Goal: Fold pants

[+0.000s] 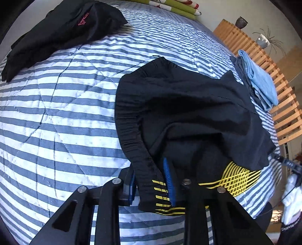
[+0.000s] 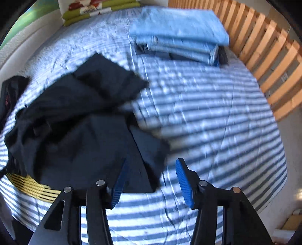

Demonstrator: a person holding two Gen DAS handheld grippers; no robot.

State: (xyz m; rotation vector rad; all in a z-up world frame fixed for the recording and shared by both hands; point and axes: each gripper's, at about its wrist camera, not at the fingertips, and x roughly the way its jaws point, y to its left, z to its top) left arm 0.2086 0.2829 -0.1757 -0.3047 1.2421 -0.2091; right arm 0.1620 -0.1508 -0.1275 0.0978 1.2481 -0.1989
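Black pants (image 1: 188,113) with yellow stripes lie bunched on the blue-and-white striped bedcover (image 1: 56,113). In the left wrist view my left gripper (image 1: 150,179) is shut on the ribbed waistband edge, whose fabric fills the gap between the blue pads (image 1: 169,181). In the right wrist view the same pants (image 2: 75,132) spread to the left, blurred by motion. My right gripper (image 2: 151,182) stands open above the pants' near right corner. Its left pad (image 2: 119,182) is over the dark fabric, its right pad over the bare bedcover (image 2: 207,113), and neither presses on anything.
A stack of folded light blue clothes (image 2: 179,37) (image 1: 260,83) sits at the bed's far right. Beside it runs a wooden slatted frame (image 2: 264,56). Another black garment with a red logo (image 1: 62,28) lies far left. Green patterned cushions (image 2: 94,11) are at the head.
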